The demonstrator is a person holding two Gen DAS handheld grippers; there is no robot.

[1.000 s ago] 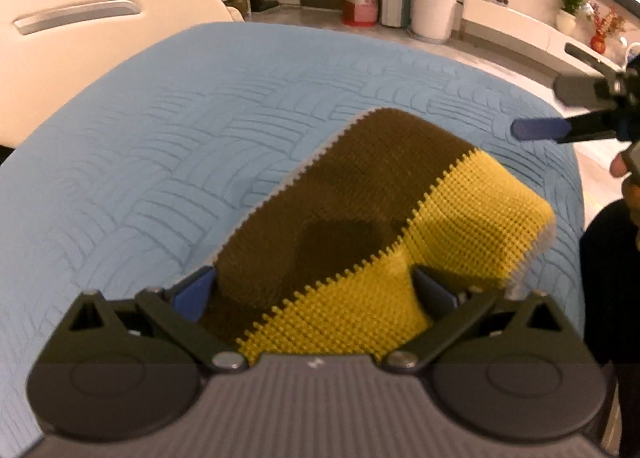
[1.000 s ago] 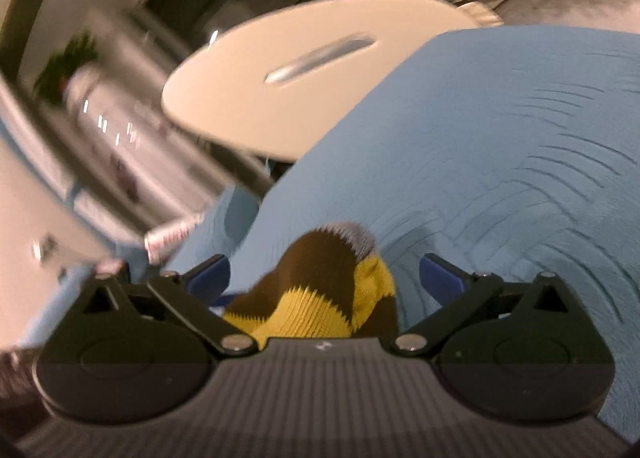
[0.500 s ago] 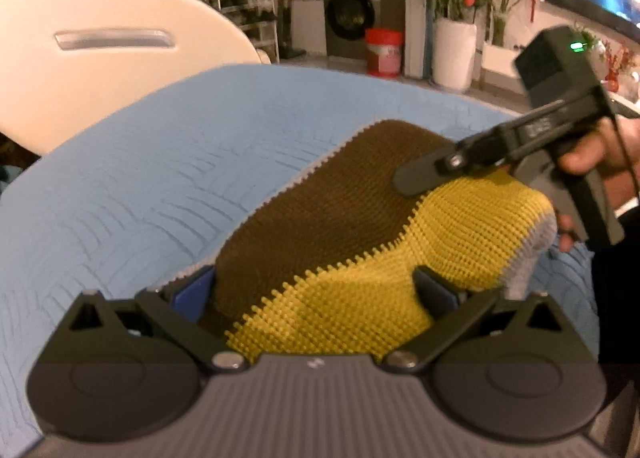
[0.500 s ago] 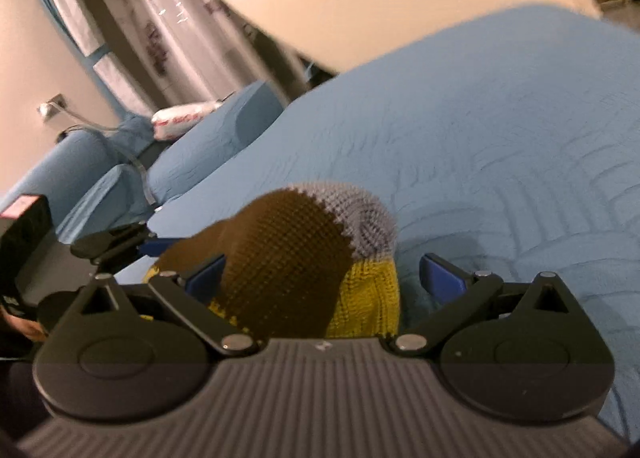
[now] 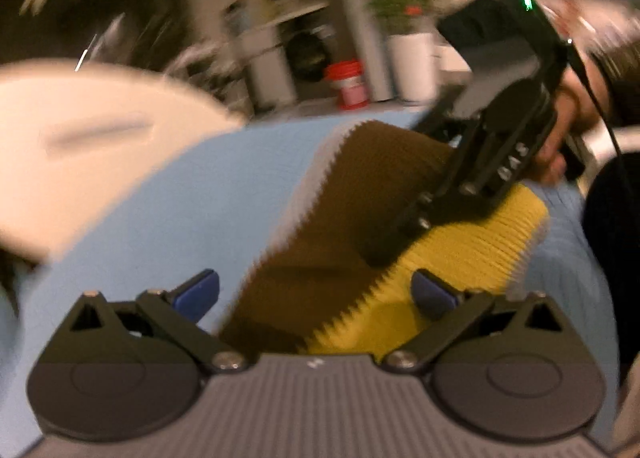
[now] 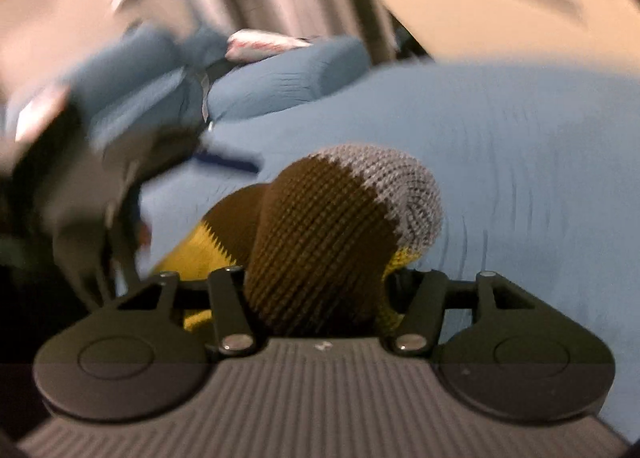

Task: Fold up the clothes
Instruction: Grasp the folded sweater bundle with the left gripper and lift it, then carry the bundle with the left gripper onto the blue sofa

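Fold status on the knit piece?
Early. The knit garment lies on the blue cover, no finished fold visible. In hand: right gripper closing on a bunched end; left gripper open, the garment's other end between its fingers. Left: the fold itself.

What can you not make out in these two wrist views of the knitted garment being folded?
- Left wrist view: the right gripper hides part of the knitted garment; its fingertips are blurred.
- Right wrist view: the garment's near end is hidden behind the gripper body; the left gripper is smeared by motion.
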